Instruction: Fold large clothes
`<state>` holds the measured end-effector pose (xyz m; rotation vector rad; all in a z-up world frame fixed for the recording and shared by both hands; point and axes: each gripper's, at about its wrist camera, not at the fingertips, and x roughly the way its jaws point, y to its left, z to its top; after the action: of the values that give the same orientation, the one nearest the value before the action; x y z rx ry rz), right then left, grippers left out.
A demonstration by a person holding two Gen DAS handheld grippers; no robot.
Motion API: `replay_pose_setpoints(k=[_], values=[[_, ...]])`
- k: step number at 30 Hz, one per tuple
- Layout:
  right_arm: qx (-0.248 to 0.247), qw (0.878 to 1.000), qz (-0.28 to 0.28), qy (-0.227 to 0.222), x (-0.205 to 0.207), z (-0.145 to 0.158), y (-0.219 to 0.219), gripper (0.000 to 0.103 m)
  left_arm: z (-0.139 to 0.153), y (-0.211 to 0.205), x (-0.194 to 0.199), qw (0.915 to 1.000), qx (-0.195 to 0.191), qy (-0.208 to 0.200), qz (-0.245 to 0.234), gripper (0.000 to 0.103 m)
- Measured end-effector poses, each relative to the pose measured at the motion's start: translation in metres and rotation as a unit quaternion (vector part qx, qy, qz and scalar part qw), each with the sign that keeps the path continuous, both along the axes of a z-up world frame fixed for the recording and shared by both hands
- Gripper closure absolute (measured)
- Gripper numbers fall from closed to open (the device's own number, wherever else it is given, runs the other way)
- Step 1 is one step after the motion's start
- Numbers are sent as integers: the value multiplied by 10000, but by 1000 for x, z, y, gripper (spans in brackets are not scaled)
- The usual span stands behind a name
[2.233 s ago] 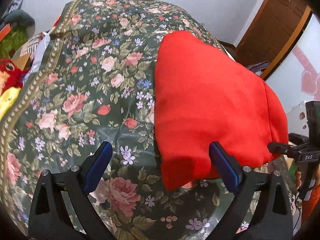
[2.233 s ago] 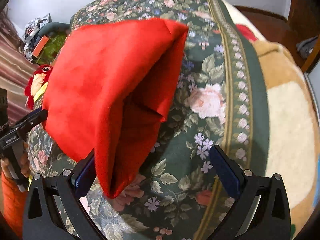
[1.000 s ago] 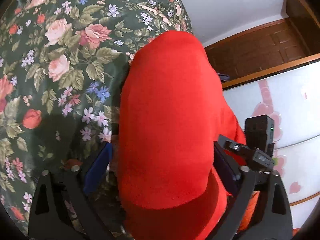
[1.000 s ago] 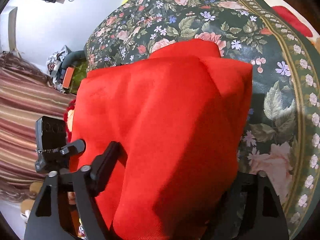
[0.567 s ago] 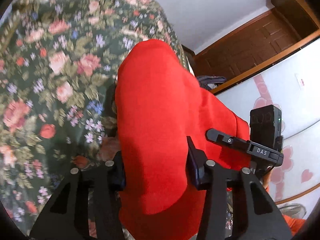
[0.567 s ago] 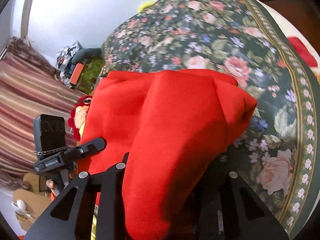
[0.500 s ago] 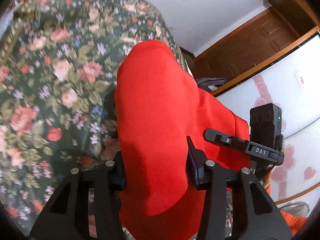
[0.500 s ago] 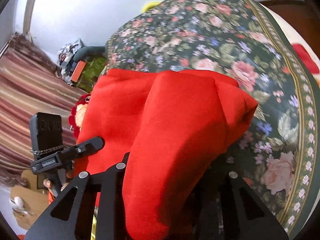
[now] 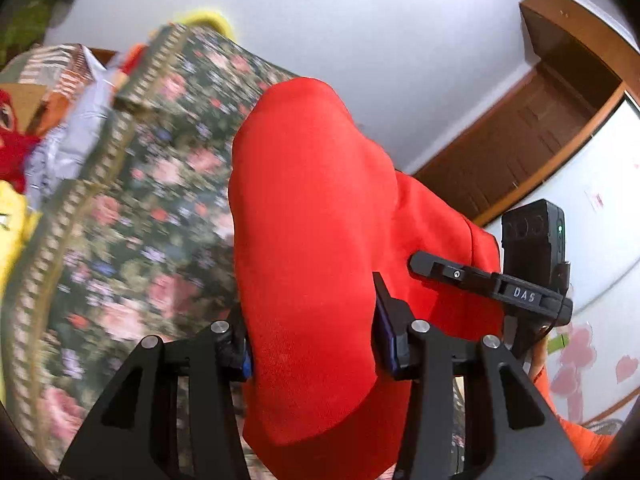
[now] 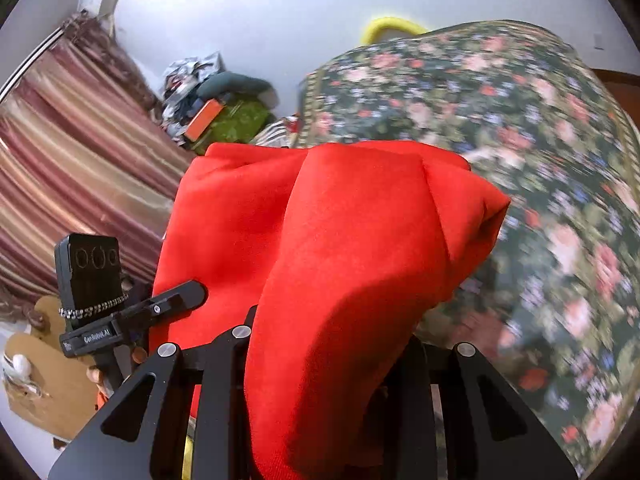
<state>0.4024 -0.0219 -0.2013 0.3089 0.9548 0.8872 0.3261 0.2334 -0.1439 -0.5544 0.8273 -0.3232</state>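
Above the floral bed, the left gripper and right gripper each stay clamped on the red garment; keeping both level should carry the fold over evenly.

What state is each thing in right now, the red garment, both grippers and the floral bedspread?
red garment: bunched, pinched at two places, near end raised off the bed.
left gripper: shut on the red garment.
right gripper: shut on the red garment.
floral bedspread: spread over the bed, under the garment.
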Motion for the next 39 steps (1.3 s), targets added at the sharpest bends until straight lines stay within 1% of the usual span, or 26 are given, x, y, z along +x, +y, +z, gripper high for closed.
replay_pose_setpoints(k=[3,8,10,14,17,19,20,22,23,24,25,26,27,28,29,30,31,32,33,34,35,37,39], values=[[-57,9998,209,-49,14,5,37,78,4,33,-3,9997,124,6,213,57],[-287,9987,392,-181,33,0,95,78,-7,82,9,9984,190,137,514,57],[-416,9982,389,-189,44,-8,116,78,-19,101,22,9976,148,265,624,57],[-588,9977,299,-141,63,-23,143,78,-49,128,50,9956,114,486,790,57],[-927,9952,188,-266,81,-45,163,78,-74,136,71,9939,194,646,867,57],[-1375,9893,79,-475,94,-58,177,78,-94,142,88,9902,435,917,955,57],[-1533,9870,52,-481,99,-64,180,78,-102,142,93,9883,571,1022,975,57],[-1818,9831,64,-218,113,-85,185,78,-127,142,109,9795,1043,1397,1014,56],[-1947,9808,36,-119,117,-96,185,77,-137,142,113,9761,1217,1490,1011,51],[-1956,9806,28,-99,119,-104,181,75,-141,143,112,9759,1282,1439,1022,46],[-1923,9812,59,-134,118,-108,176,71,-142,146,109,9780,1172,1368,1048,43],[-1956,9804,51,-222,115,-110,171,67,-141,150,106,9793,1048,1343,1098,39],[-2002,9792,41,-314,112,-110,167,63,-141,152,104,9796,992,1336,1128,39],[-2115,9766,36,-396,108,-110,163,54,-140,153,98,9788,1011,1331,1181,38],[-2213,9742,47,-451,103,-110,161,47,-138,153,94,9779,1087,1314,1206,37],[-2324,9713,58,-510,100,-110,158,44,-136,151,90,9773,1152,1289,1226,35],[-2434,9684,64,-541,94,-110,154,38,-132,148,83,9766,1227,1240,1259,33],[-2481,9672,72,-535,91,-110,152,36,-127,145,74,9756,1294,1225,1282,25],[-2539,9658,105,-519,86,-111,148,35,-126,142,70,9745,1341,1256,1285,11],[-2600,9642,157,-504,81,-111,146,34,-125,138,62,9720,1462,1318,1281,8],[-2685,9617,240,-489,75,-112,144,34,-124,136,59,9709,1539,1311,1281,8],[-2770,9590,376,-458,66,-113,139,34,-123,127,43,9662,1870,1276,1233,8],[-2776,9591,391,-395,55,-114,130,33,-123,123,31,9623,1992,1303,1314,8]])
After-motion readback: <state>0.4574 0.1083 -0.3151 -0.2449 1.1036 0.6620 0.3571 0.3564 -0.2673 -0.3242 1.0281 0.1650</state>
